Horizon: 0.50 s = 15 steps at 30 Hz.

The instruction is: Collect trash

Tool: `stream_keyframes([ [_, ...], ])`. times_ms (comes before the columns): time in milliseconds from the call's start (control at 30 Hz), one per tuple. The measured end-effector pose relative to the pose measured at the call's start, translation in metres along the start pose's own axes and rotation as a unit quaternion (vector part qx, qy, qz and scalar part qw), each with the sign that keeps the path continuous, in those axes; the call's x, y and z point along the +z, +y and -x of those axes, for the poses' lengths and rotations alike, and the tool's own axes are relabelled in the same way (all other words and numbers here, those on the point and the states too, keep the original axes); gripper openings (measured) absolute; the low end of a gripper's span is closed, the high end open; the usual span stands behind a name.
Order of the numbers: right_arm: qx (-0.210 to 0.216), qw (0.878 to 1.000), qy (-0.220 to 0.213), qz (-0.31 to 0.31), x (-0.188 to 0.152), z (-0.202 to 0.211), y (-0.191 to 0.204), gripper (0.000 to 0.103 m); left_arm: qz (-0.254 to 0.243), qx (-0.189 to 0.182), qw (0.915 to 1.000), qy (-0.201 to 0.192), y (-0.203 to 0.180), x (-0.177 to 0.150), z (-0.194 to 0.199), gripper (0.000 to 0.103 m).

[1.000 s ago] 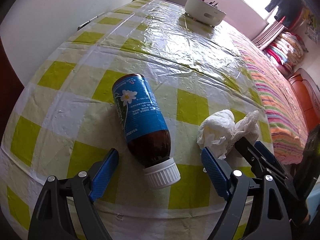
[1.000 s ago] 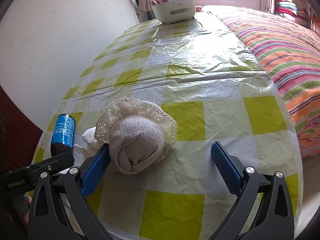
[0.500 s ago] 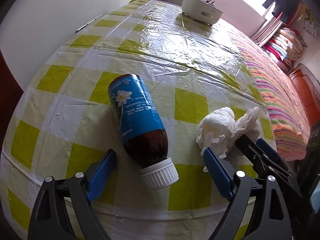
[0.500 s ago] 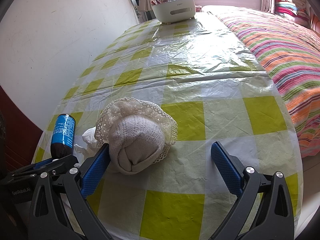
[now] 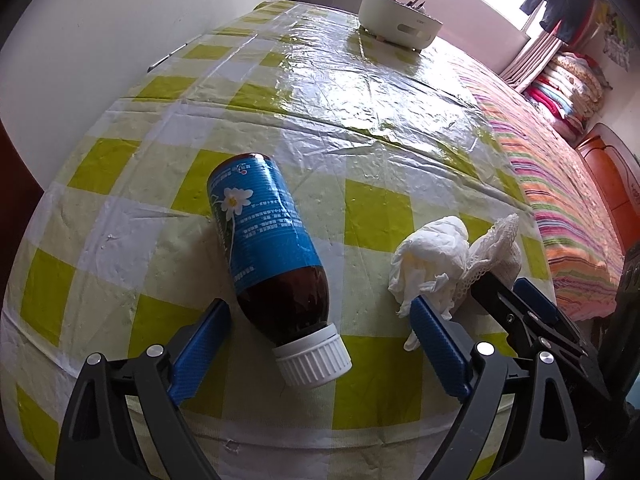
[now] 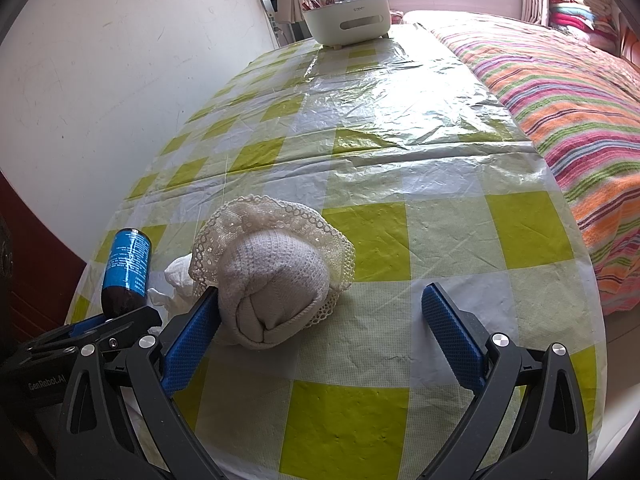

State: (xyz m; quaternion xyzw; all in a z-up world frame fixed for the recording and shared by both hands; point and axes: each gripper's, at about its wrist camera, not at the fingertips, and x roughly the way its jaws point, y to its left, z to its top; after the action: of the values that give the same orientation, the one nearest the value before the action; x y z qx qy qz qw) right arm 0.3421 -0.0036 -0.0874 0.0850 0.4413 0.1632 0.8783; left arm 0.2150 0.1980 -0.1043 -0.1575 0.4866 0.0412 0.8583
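A brown bottle (image 5: 272, 256) with a blue label and white cap lies on its side on the checked tablecloth, cap toward me. My left gripper (image 5: 320, 352) is open, its fingers either side of the cap end. A crumpled white tissue (image 5: 430, 264) lies right of the bottle, touching a rolled cream lace-edged cloth (image 6: 272, 280). My right gripper (image 6: 320, 336) is open, its left finger (image 6: 192, 336) against the cloth. The bottle (image 6: 126, 272) and the tissue (image 6: 178, 280) also show at the left of the right wrist view.
A white tub (image 5: 400, 26) holding small items stands at the table's far end (image 6: 348, 20). A white wall runs along the left. A striped bedspread (image 6: 560, 92) lies to the right. The table's near edge (image 5: 280, 436) is just under the grippers.
My left gripper has moved slightly forward, so the bottle's cap now sits further in between the open fingers. The right gripper and the cloth have stayed still.
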Motion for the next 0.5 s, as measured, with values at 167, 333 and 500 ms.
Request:
stream_keyframes([
  [167,-0.001,1.0,0.001,0.001,0.0,-0.0004,0.0003,0.097,-0.006,-0.004,1.0,-0.004,0.0005,0.0006,-0.0007,0.089],
  [333,-0.001,1.0,0.001,0.001,0.0002,-0.0003,0.0002,0.097,-0.011,-0.003,0.9999,-0.008,-0.0003,-0.001,-0.0006,0.089],
  [500,-0.001,1.0,0.001,0.001,0.0002,-0.0002,0.0,0.097,-0.021,0.0,0.9997,-0.011,-0.0022,-0.0021,0.0,0.089],
])
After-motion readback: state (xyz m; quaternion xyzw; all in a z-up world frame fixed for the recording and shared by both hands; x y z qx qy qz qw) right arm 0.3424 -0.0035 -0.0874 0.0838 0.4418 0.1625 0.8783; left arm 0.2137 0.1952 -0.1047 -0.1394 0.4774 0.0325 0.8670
